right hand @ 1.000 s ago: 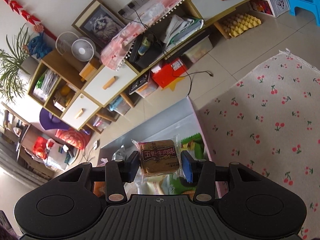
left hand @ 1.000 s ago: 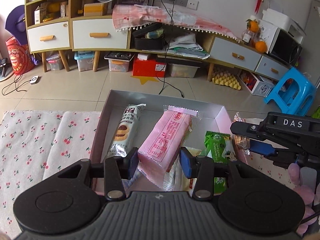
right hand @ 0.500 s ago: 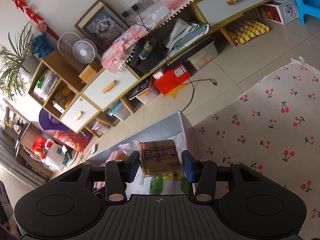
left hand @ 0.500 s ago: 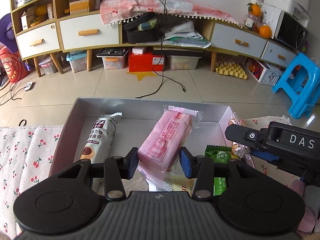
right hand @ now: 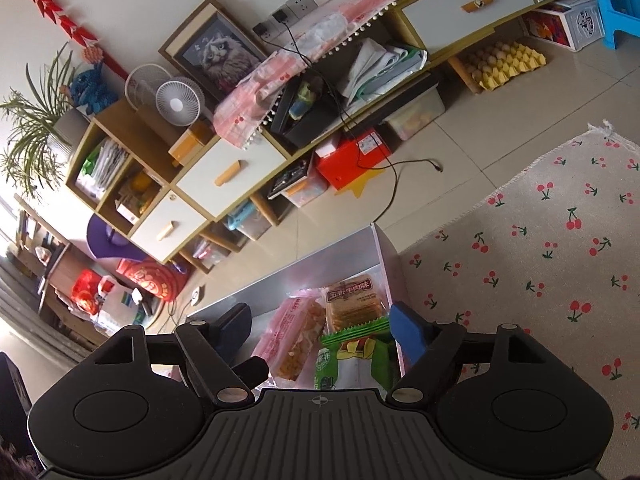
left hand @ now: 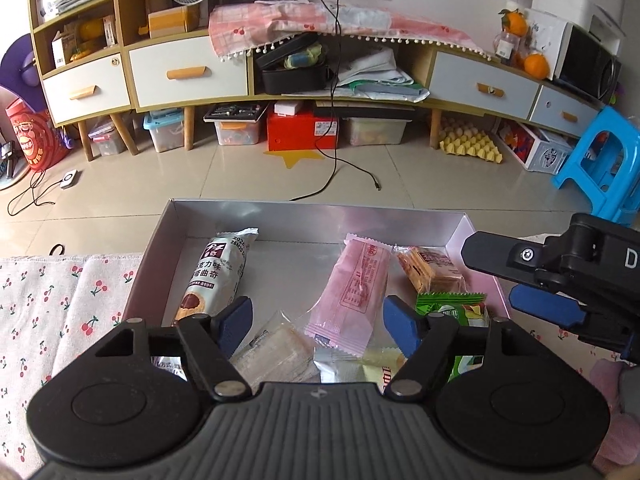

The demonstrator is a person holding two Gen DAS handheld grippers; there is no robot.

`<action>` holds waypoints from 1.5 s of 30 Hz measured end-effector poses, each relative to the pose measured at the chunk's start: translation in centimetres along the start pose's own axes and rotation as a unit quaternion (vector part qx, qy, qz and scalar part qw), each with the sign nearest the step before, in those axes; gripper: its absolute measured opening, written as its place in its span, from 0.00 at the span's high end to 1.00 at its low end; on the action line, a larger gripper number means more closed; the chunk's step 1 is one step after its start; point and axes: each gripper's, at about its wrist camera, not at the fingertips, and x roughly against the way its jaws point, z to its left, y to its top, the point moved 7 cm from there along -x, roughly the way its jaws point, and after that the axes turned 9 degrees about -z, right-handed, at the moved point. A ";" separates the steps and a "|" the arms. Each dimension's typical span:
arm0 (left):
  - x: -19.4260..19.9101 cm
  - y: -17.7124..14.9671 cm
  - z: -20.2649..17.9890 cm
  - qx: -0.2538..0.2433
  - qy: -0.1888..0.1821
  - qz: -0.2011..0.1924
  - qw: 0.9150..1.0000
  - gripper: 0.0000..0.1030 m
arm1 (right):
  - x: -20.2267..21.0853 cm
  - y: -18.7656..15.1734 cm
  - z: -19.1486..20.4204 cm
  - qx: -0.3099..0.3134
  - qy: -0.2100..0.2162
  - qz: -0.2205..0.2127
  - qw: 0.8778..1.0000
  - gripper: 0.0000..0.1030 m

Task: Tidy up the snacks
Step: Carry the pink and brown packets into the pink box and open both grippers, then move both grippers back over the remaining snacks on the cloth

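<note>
A: The left tool [left hand: 316, 322] is seen with its blue pads spread wide and nothing pinched; its jaws have just been opening, and the long pink plastic-wrapped snack bar [left hand: 352, 294] lies loose below them. The right tool [right hand: 320, 330] is likewise spread, just opened, and the brown-labelled clear packet of crackers [right hand: 354, 300] is left lying beyond its tips.

B: Where are the snacks placed?

A: Both lie inside the shallow grey cardboard tray [left hand: 312, 214], toward its right edge, side by side. A green crinkle-edged sachet [left hand: 452, 310] is found near the tray's right wall, and a white cylindrical biscuit roll [left hand: 218, 276] along the left wall.

B: How would the pink bar handle?

A: It is judged light, with slippery film and a brittle filling; it would best be taken across its middle, gently, not by the crimped ends.

B: And the surroundings?

A: The tray sits on a surface covered by a cherry-printed cloth [right hand: 540, 240]. A tiled floor, a low white-drawered cabinet [left hand: 188, 72] and a blue plastic stool [left hand: 600, 168] are seen beyond.
</note>
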 end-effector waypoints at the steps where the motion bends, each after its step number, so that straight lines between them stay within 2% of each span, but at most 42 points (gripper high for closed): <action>1: 0.2 -0.1 0.0 -0.001 0.000 0.001 1.000 0.32 | 0.3 0.0 0.0 -0.002 0.000 0.001 1.000 0.24; 9: 3.0 -0.1 0.9 -0.008 0.006 0.000 1.000 0.24 | 3.1 0.2 0.6 -0.004 -0.005 0.003 1.000 0.20; 16: 6.3 -0.6 2.0 -0.005 0.009 -0.006 1.000 0.16 | 6.0 -0.7 1.9 0.028 -0.023 0.024 0.999 0.19; 19: 7.5 -1.2 2.6 -0.006 0.021 -0.006 1.000 0.15 | 7.4 -1.0 2.5 0.040 -0.031 0.026 0.998 0.15; 27: 11.0 -2.1 4.3 -0.016 0.042 -0.018 0.999 0.08 | 11.2 -1.6 3.7 0.062 -0.043 0.026 0.997 0.15; 28: 11.3 -2.2 4.4 -0.015 0.045 -0.018 0.999 0.07 | 11.6 -1.8 3.8 0.062 -0.045 0.025 0.997 0.11; 30: 11.9 -2.7 4.7 -0.014 0.049 -0.014 0.999 0.06 | 12.5 -2.0 3.9 0.065 -0.049 0.024 0.996 0.08; 36: 13.2 -4.5 5.6 0.002 0.059 -0.010 0.998 0.03 | 14.3 -3.4 4.1 0.081 -0.053 0.032 0.995 0.08; 45: 13.7 -7.7 6.7 0.030 0.055 0.013 0.998 0.01 | 15.4 -6.6 3.9 0.099 -0.058 0.055 0.992 0.08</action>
